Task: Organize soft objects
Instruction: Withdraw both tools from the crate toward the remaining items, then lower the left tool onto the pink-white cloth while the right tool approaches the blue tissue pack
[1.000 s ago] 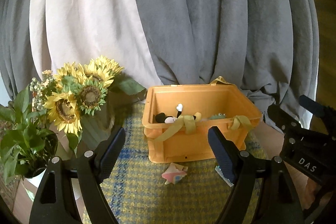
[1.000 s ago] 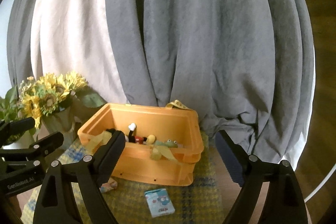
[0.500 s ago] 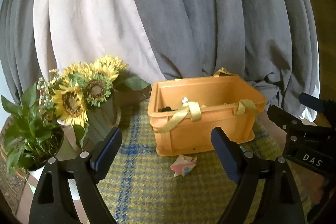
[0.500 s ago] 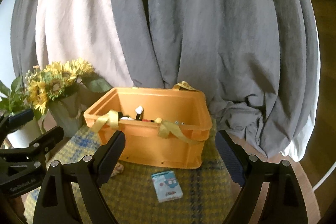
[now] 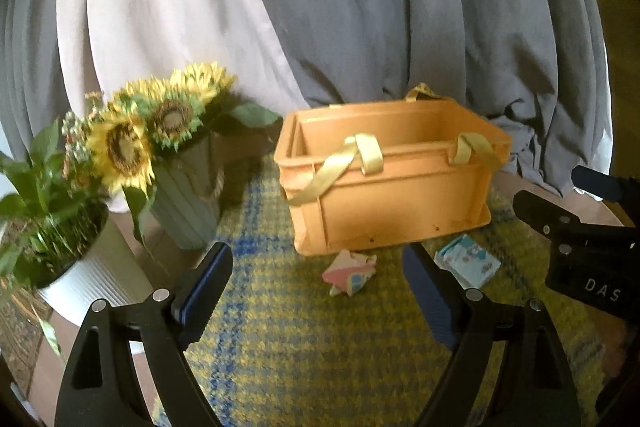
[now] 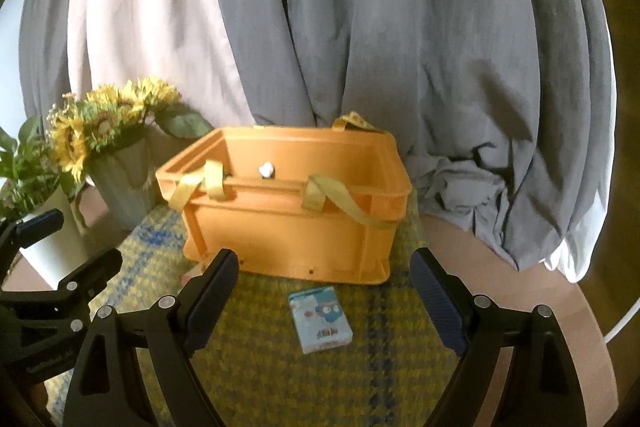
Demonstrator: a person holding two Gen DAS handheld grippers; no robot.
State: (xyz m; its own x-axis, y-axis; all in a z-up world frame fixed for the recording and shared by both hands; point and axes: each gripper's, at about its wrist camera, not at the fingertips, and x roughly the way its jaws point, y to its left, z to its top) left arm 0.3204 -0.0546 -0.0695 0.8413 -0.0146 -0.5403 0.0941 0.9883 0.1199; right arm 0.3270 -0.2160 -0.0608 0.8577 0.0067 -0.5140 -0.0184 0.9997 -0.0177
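An orange plastic crate (image 5: 400, 203) with yellow ribbon handles stands on a yellow and blue checked cloth (image 5: 280, 327); it also shows in the right wrist view (image 6: 292, 227), with a white tip of a soft toy (image 6: 266, 170) showing above its near rim. A pink, white and blue soft piece (image 5: 350, 271) lies in front of the crate. A light blue packet (image 6: 322, 319) lies to its right, also in the left wrist view (image 5: 468, 261). My left gripper (image 5: 318, 291) and my right gripper (image 6: 324, 299) are open and empty, short of these items.
A grey vase of sunflowers (image 5: 160, 131) and a white pot with a green plant (image 5: 76, 287) stand left of the crate. Grey and pale curtains (image 6: 360, 27) hang close behind. The round wooden table edge (image 6: 568, 307) shows at the right.
Both grippers have dropped lower and tilted, so the crate's inside is mostly hidden now. The jaws stay open.
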